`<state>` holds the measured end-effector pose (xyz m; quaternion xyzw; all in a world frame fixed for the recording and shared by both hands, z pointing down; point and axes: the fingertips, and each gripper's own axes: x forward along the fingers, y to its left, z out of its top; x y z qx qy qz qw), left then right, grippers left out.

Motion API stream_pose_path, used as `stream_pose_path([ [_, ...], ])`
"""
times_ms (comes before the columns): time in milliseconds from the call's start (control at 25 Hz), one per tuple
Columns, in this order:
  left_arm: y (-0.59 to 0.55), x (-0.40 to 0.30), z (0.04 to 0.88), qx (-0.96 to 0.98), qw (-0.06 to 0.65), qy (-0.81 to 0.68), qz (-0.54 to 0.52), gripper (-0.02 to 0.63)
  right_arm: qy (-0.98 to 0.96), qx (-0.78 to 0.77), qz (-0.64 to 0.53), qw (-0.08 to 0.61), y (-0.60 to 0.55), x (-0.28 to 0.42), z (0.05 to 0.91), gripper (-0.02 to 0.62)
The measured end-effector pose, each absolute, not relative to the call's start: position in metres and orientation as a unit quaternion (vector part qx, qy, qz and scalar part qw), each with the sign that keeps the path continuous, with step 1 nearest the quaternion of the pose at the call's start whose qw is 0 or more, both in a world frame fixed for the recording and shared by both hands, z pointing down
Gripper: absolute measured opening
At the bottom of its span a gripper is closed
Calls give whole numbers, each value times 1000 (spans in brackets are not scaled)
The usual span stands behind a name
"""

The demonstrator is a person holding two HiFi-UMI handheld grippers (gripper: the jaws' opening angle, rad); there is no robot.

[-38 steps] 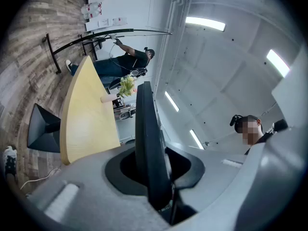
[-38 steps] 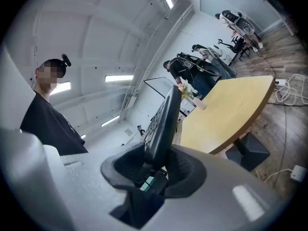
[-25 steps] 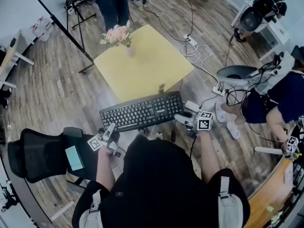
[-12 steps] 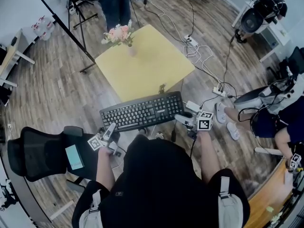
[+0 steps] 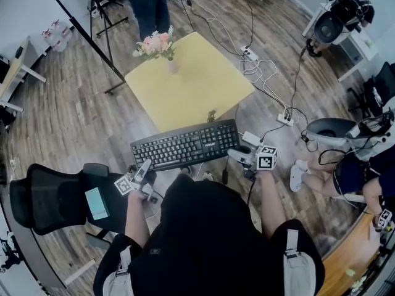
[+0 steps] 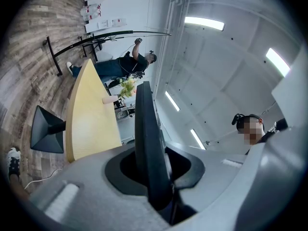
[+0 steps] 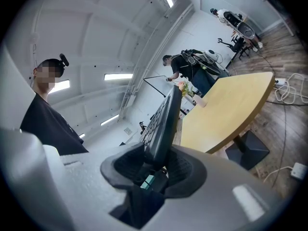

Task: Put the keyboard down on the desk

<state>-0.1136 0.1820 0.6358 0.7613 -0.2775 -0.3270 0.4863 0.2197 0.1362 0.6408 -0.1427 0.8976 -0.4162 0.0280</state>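
Note:
A black keyboard (image 5: 185,145) hangs level in the air in front of the person, just short of the near edge of the yellow desk (image 5: 191,82). My left gripper (image 5: 142,172) is shut on its left end and my right gripper (image 5: 236,155) is shut on its right end. In the left gripper view the keyboard (image 6: 147,143) shows edge-on, clamped between the jaws, with the desk (image 6: 89,114) beyond it. The right gripper view also has the keyboard (image 7: 163,124) edge-on in the jaws, and the desk (image 7: 231,109) lies to its right.
A small vase of pink flowers (image 5: 158,46) stands at the desk's far left corner. A black mesh chair (image 5: 55,199) is at my left. Cables and power strips (image 5: 265,85) trail over the wooden floor at the right. A person (image 5: 148,2) stands beyond the desk; another sits at the right.
The keyboard and both grippers hold almost the same place. The seated person at the right has shifted farther right and down.

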Motion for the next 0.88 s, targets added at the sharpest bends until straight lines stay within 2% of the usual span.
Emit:
stream_pose_path([
  [880,151,-127,646,759,491,-282,-320,86,889,-146,-434,20,106,205,656,133],
])
